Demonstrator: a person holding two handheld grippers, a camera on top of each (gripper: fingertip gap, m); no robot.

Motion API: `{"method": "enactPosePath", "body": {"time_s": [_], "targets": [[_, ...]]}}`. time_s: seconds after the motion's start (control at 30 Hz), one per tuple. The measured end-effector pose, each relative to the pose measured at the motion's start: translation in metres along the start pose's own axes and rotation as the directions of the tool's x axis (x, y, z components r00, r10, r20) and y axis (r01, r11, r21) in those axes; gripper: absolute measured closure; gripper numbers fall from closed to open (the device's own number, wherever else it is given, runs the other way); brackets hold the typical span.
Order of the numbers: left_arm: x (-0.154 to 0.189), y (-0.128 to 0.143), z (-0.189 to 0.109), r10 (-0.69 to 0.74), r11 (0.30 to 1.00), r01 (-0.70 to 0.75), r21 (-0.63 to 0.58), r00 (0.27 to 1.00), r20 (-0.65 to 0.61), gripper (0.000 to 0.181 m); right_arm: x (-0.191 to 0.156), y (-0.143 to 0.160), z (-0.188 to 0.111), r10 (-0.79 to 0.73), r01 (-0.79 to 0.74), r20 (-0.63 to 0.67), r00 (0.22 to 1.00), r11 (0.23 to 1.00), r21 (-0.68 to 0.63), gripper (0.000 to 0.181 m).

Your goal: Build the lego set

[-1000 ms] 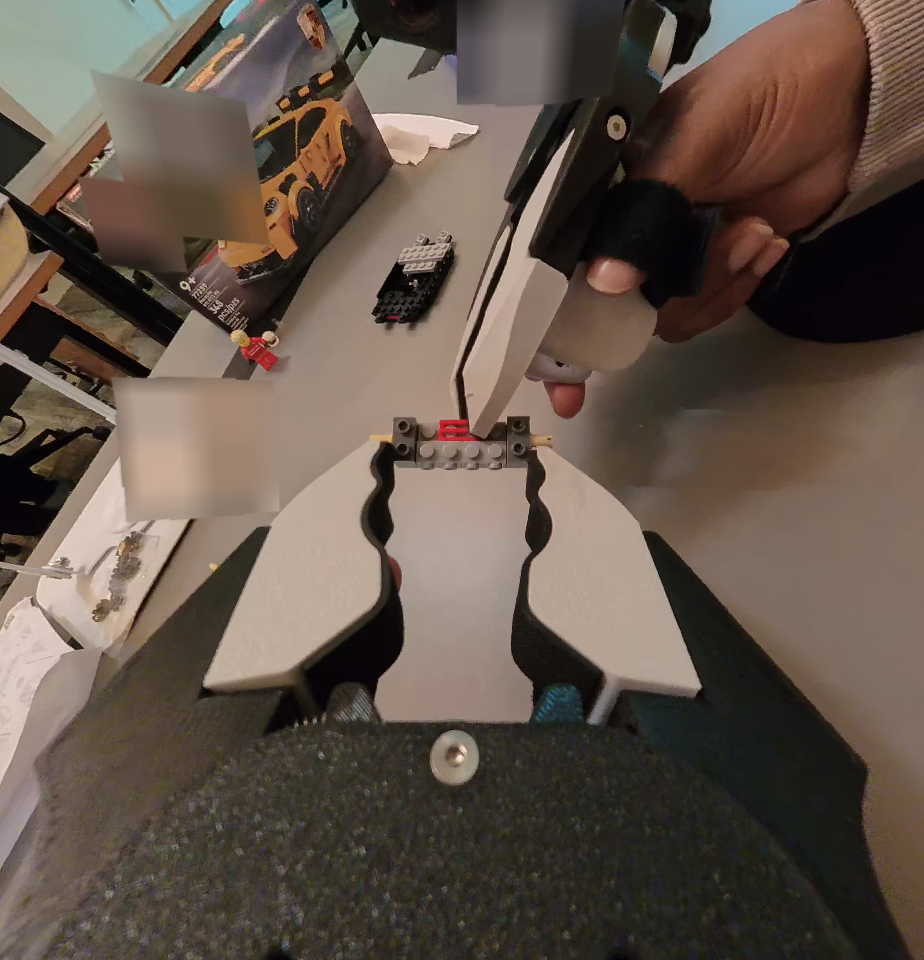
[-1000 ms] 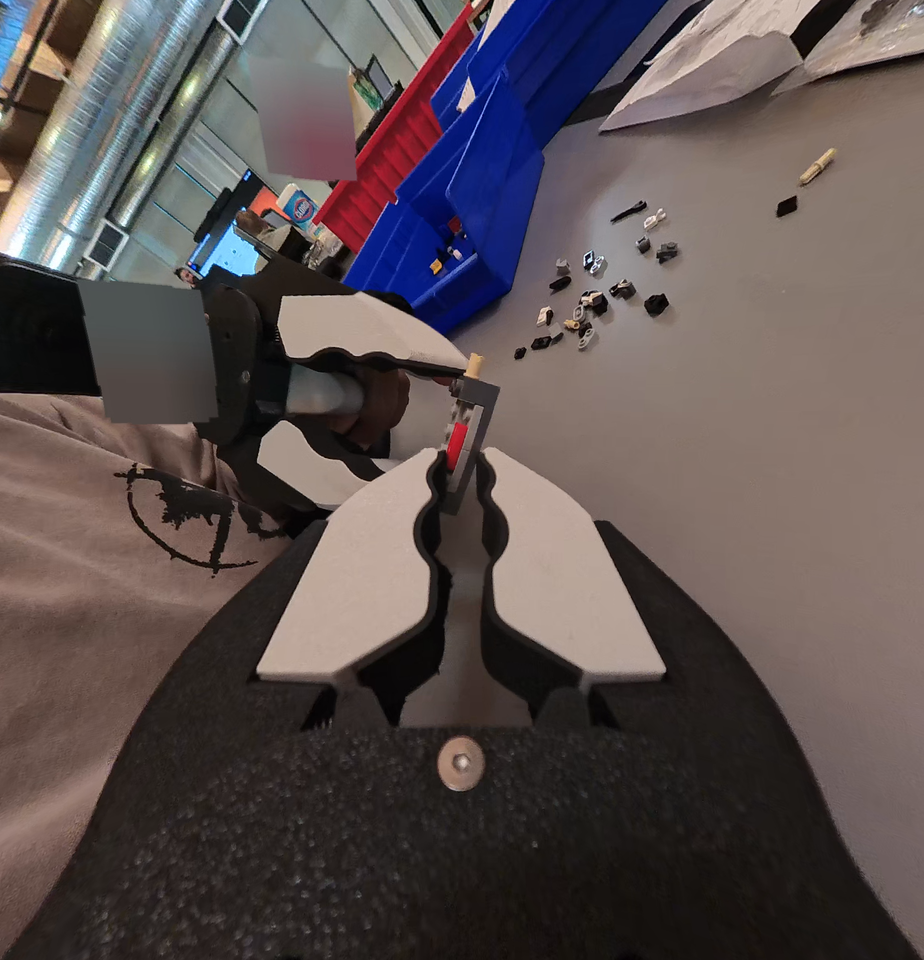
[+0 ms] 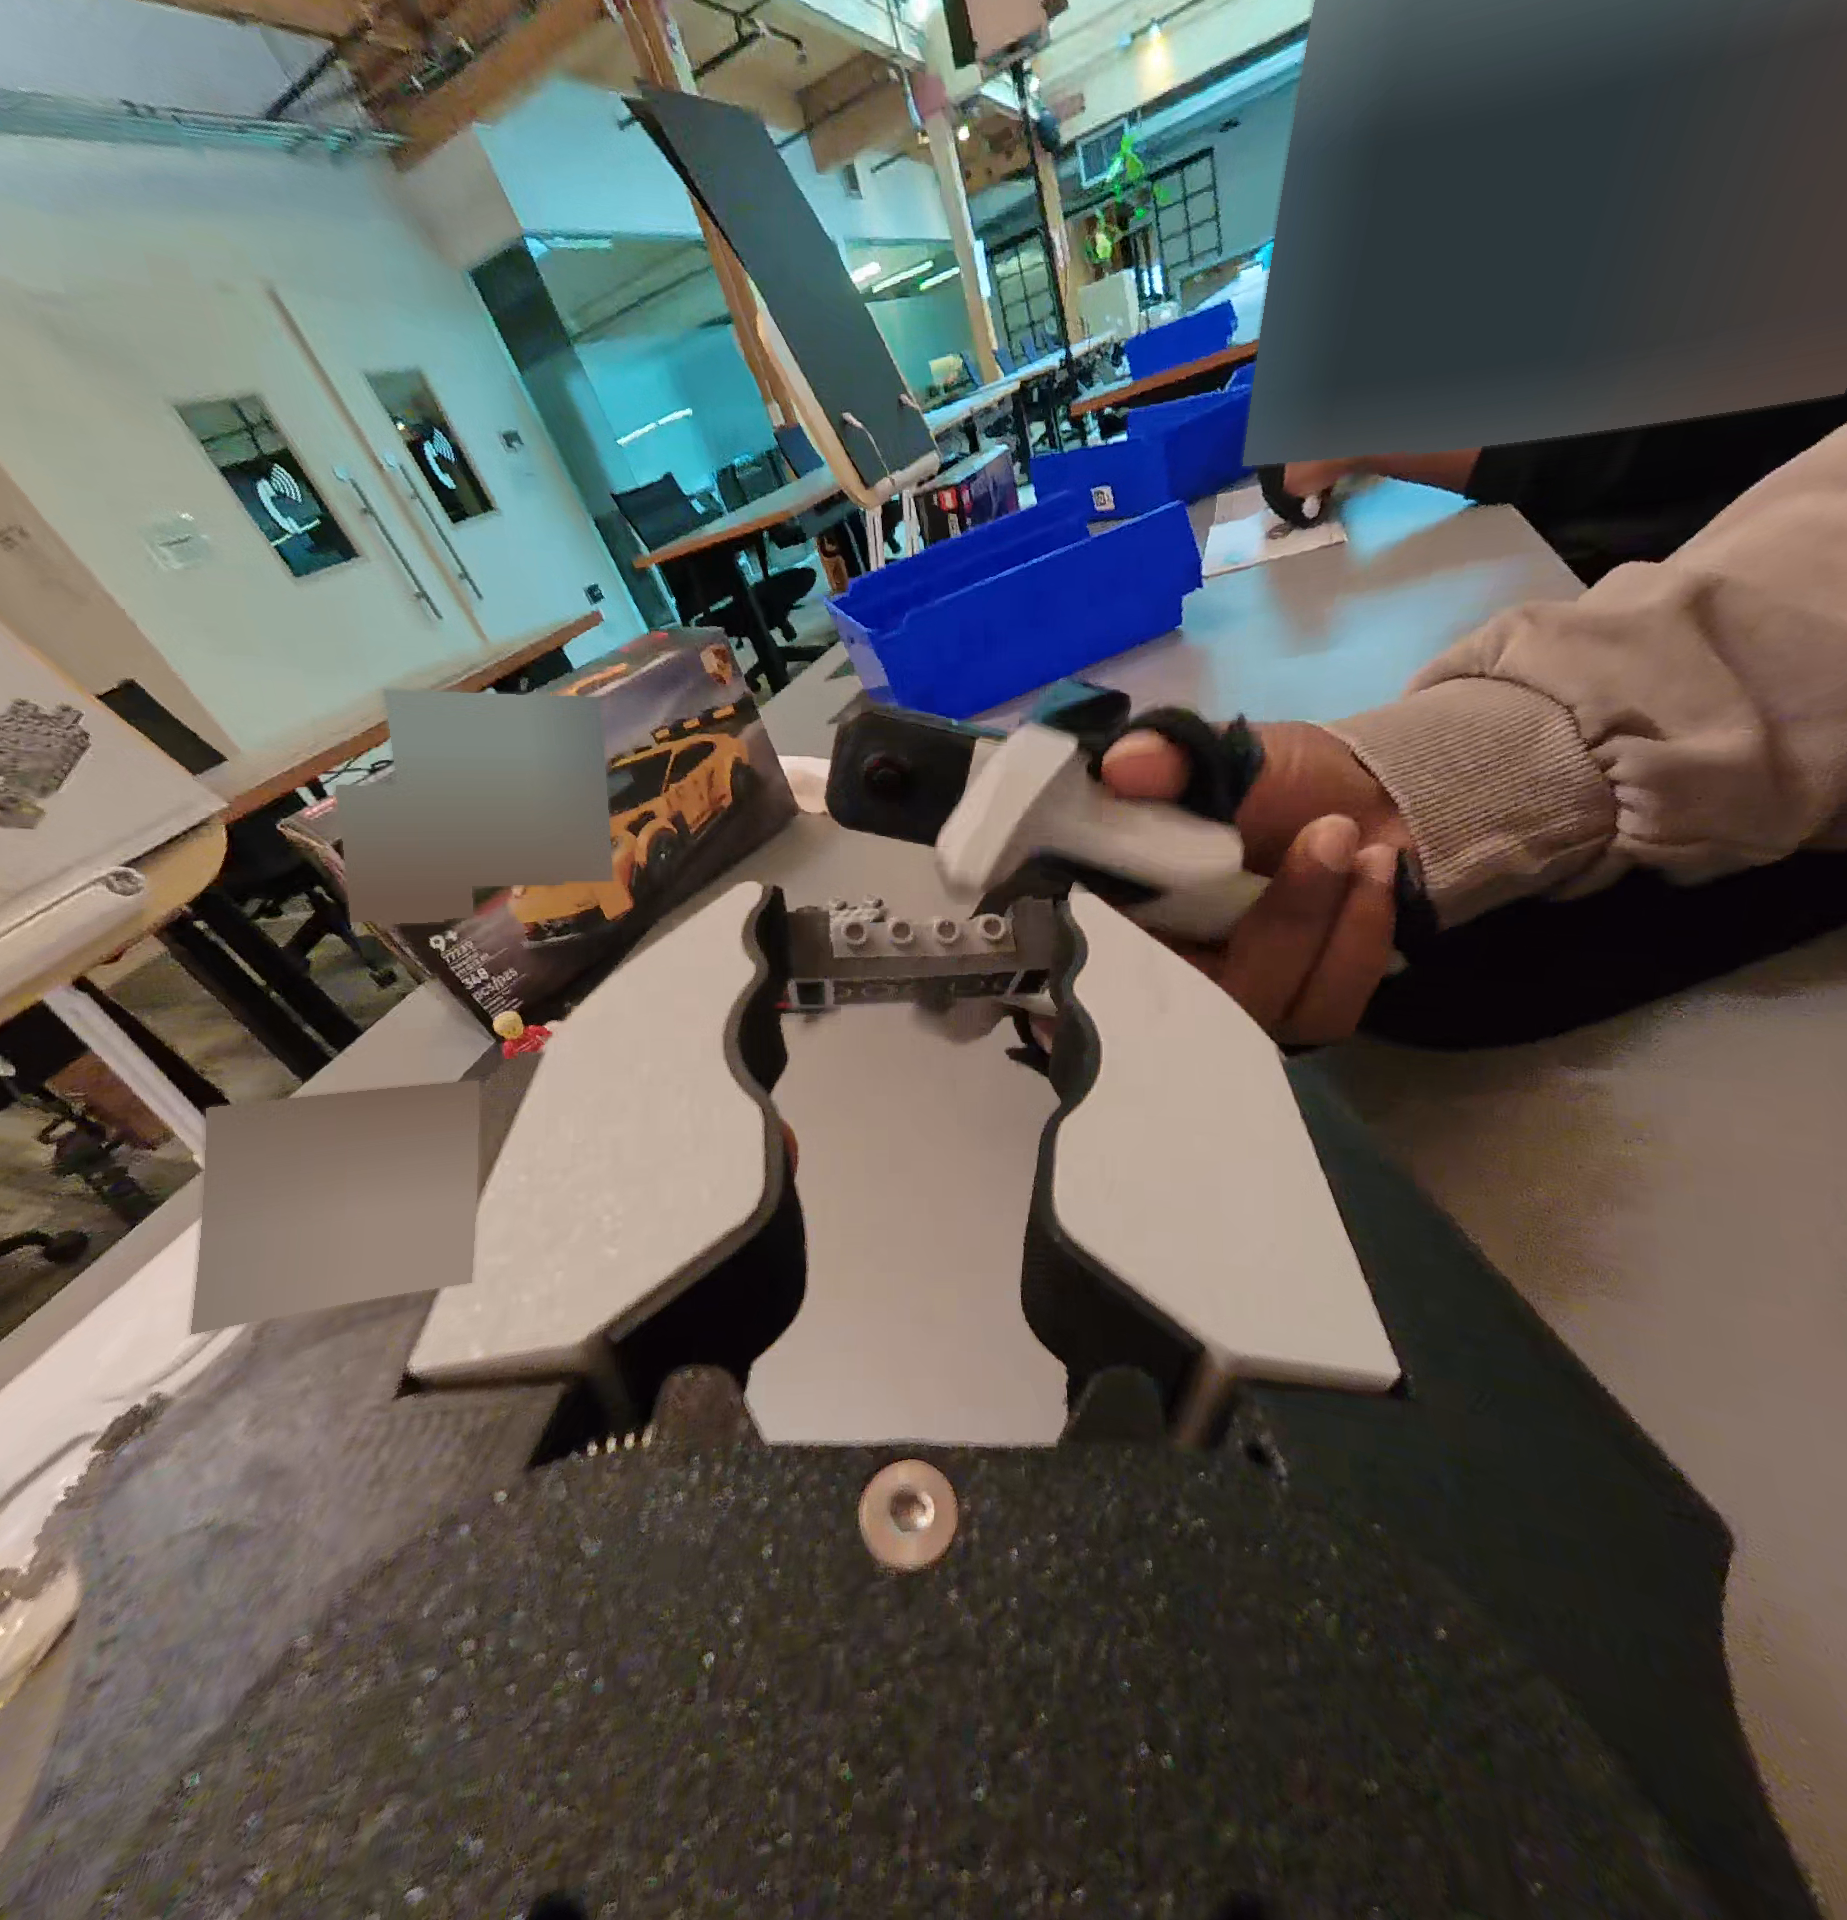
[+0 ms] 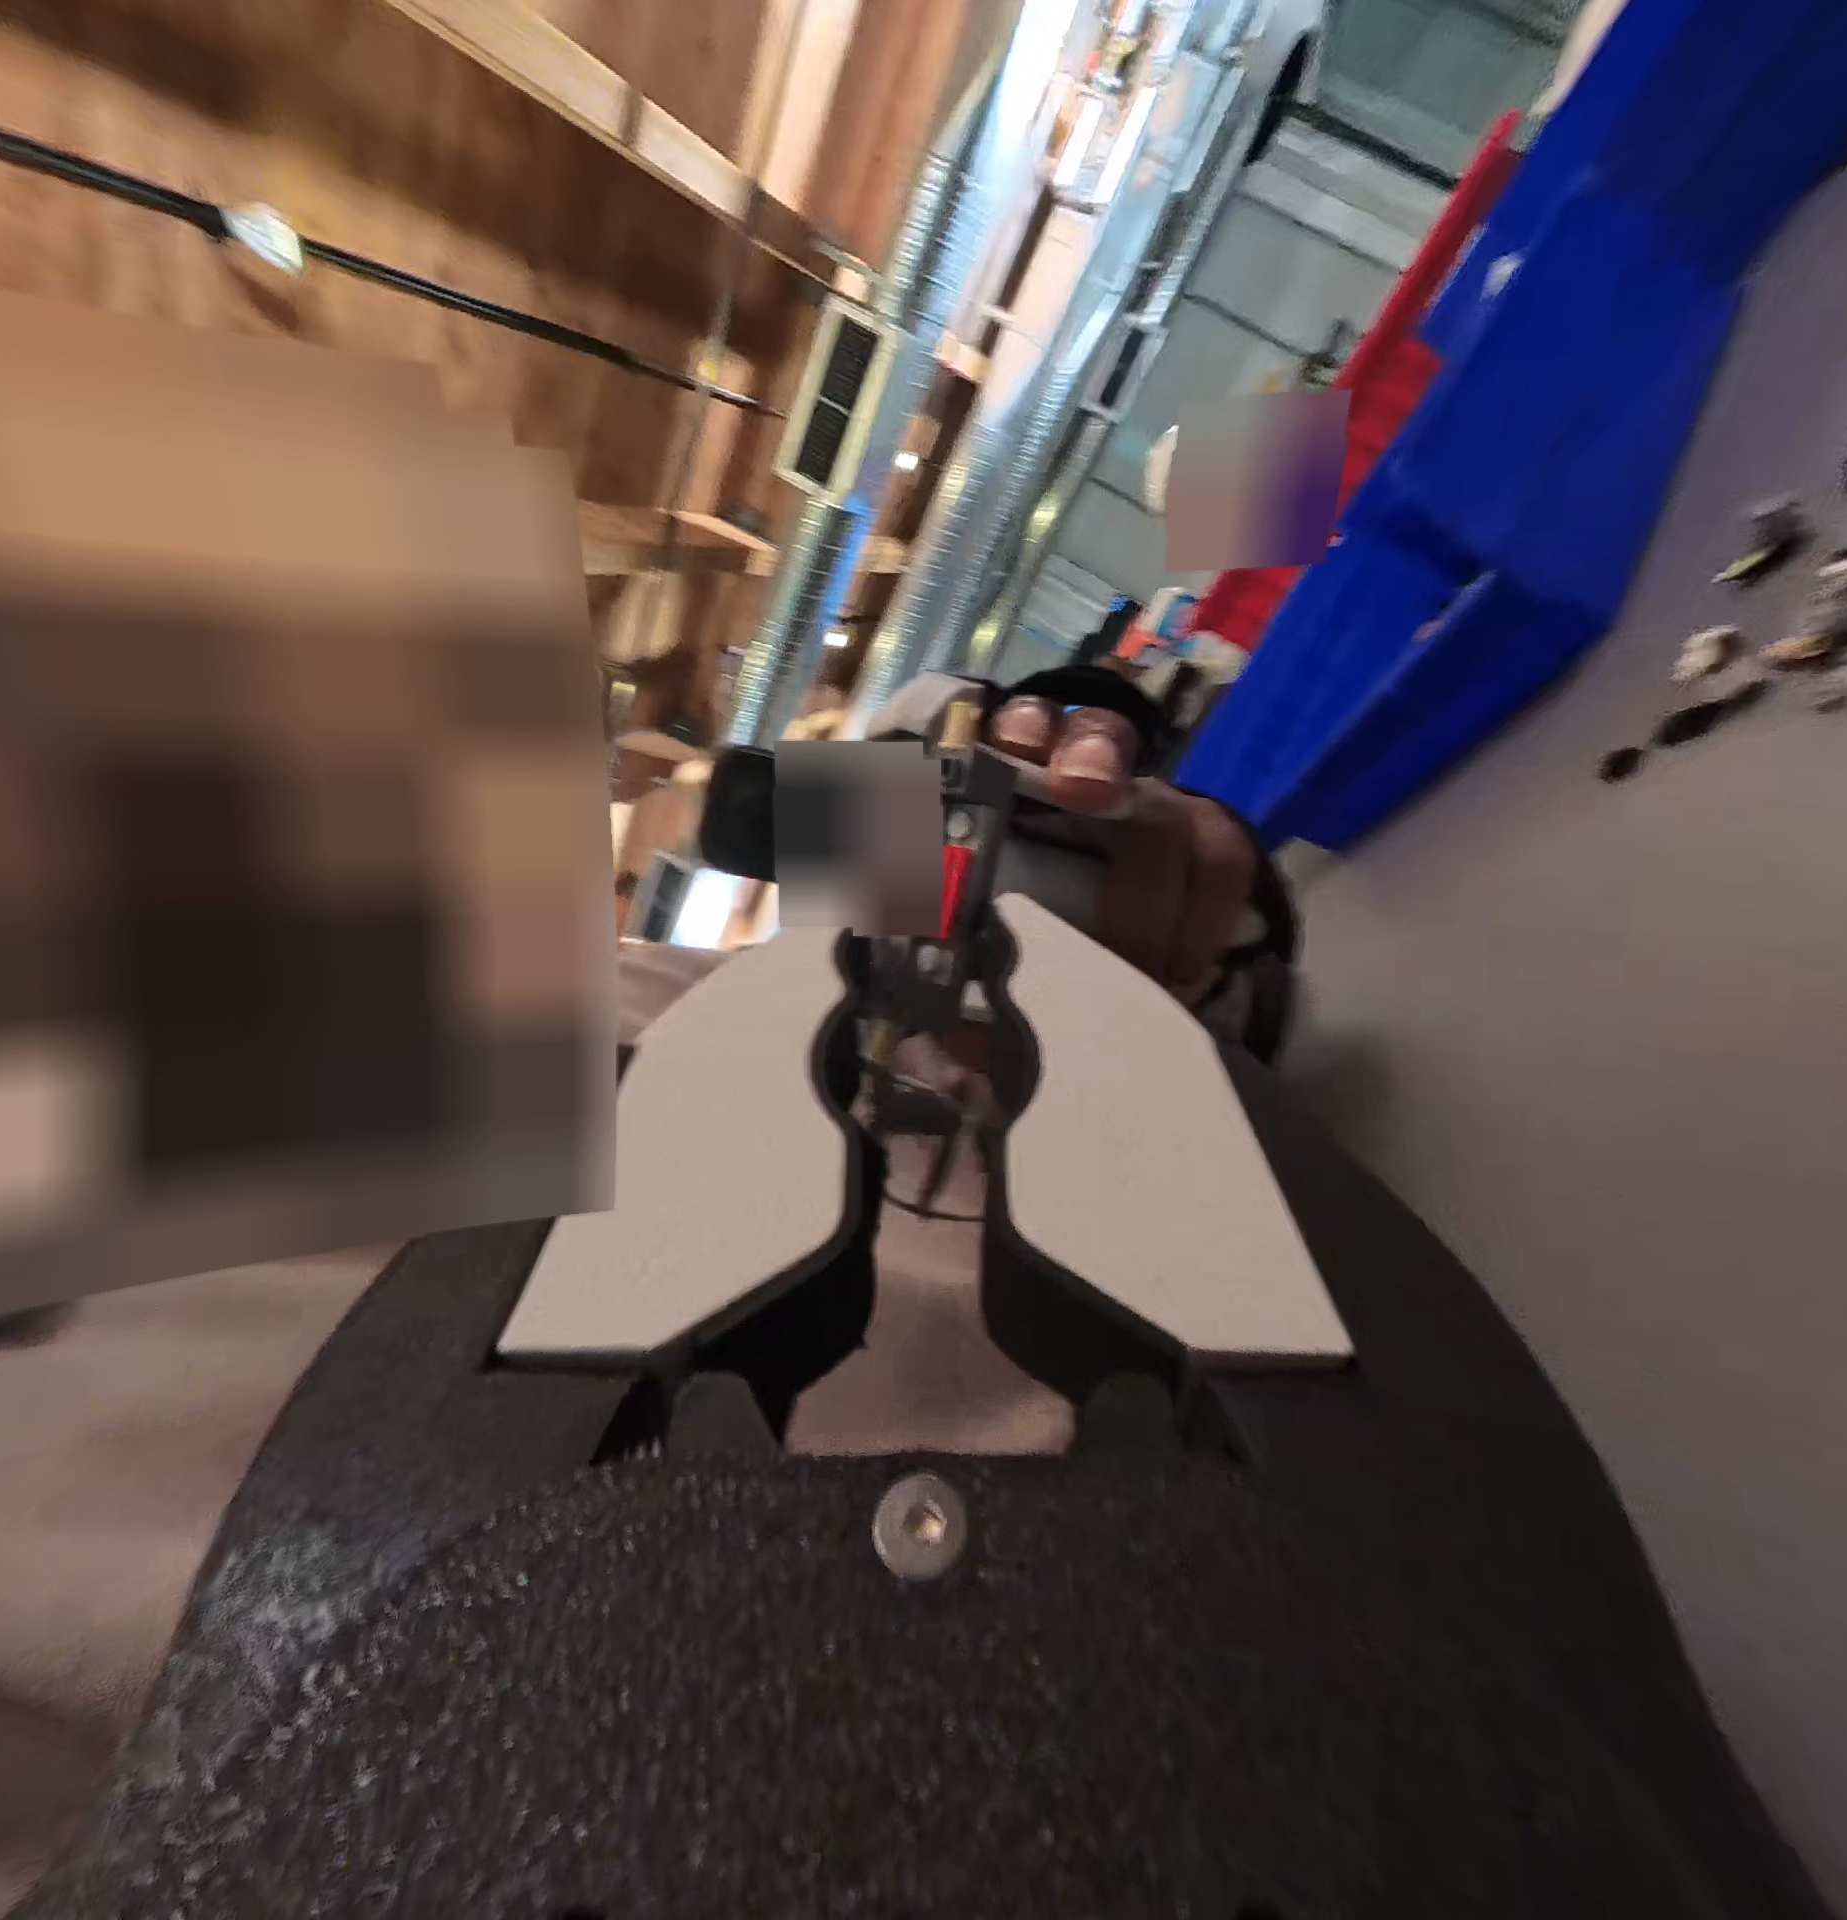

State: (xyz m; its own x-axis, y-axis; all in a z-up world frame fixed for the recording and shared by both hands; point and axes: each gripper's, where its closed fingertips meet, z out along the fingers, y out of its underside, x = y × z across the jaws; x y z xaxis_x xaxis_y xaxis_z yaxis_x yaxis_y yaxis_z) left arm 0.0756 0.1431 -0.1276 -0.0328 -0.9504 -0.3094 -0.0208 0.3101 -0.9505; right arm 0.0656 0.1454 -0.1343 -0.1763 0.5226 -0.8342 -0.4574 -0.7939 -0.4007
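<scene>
a grey table (image 3: pixel 1521 1195) fills the foreground. behind it stand wood-topped desks (image 3: pixel 462 696) with dark office chairs (image 3: pixel 680 509), pale walls (image 3: pixel 223 312) with framed dark panels (image 3: pixel 270 486), and glass partitions (image 3: pixel 649 353). overhead run exposed wooden beams (image 4: pixel 607 104) and a silver duct (image 4: pixel 1012 312).

- The left gripper (image 3: pixel 917 961) is tilting upward, lifting the grey studded lego assembly with its red piece (image 3: pixel 914 951) off the grey table (image 3: pixel 1521 1195).
- The right gripper (image 4: pixel 924 940) is swinging to a flatter angle beside the assembly, its own view now blurring.
- The small black lego chassis is no longer showing.
</scene>
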Motion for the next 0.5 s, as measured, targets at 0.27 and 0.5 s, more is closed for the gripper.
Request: {"method": "enactPosePath", "body": {"time_s": [0.27, 0.5], "targets": [[-0.010, 0.038, 0.007, 0.023, 0.973, -0.012, -0.230, 0.999, 0.044, 0.127, 0.027, -0.013, -0.013, -0.384, 0.344, -0.449, 0.807, 0.923, -0.170, 0.165], [-0.012, 0.061, 0.009, 0.128, 0.931, -0.098, -0.352, 0.990, 0.063, 0.131, 0.048, -0.009, -0.020, -0.408, 0.326, -0.584, 0.702, 0.913, -0.246, 0.165]]}}
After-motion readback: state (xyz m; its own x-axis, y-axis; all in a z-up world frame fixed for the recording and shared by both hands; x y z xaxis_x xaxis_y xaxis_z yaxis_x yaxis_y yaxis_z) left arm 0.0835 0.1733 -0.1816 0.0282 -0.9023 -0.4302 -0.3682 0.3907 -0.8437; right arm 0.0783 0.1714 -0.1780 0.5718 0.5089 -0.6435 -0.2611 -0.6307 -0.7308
